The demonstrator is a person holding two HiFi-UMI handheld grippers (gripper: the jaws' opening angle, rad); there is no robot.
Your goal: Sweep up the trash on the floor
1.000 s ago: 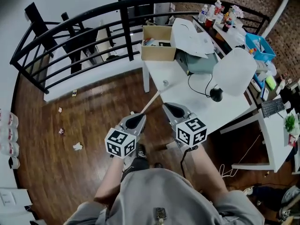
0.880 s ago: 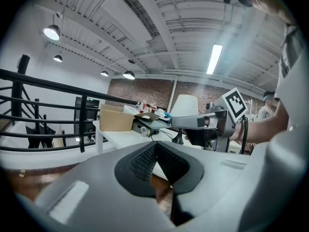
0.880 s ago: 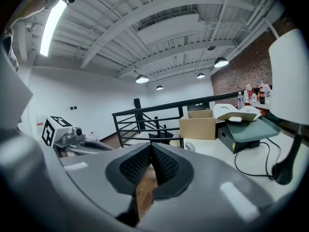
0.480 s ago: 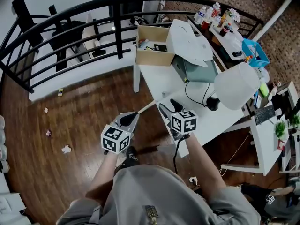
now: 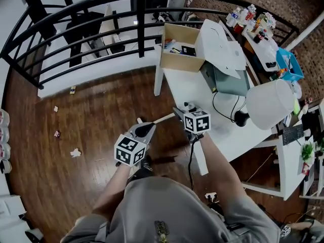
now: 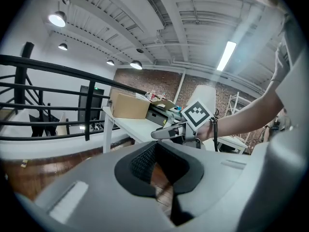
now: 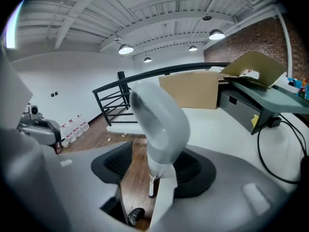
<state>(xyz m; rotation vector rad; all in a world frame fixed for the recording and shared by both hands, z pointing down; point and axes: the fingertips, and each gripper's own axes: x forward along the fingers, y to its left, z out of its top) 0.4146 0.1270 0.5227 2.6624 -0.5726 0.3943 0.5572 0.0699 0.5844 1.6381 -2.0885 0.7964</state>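
Our right gripper has just been opening its jaws; they now stand apart around the grey handle, not gripping yet. Our left gripper is closed and empty. We judge the sweeping not begun: the trash lies on the floor.

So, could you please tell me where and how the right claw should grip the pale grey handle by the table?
Take the thick part of the pale grey handle, below its bent top and above the thin shaft. It stands roughly upright between the jaws of the right claw, which have just been opening, so come from the side away from the table, closing across it.
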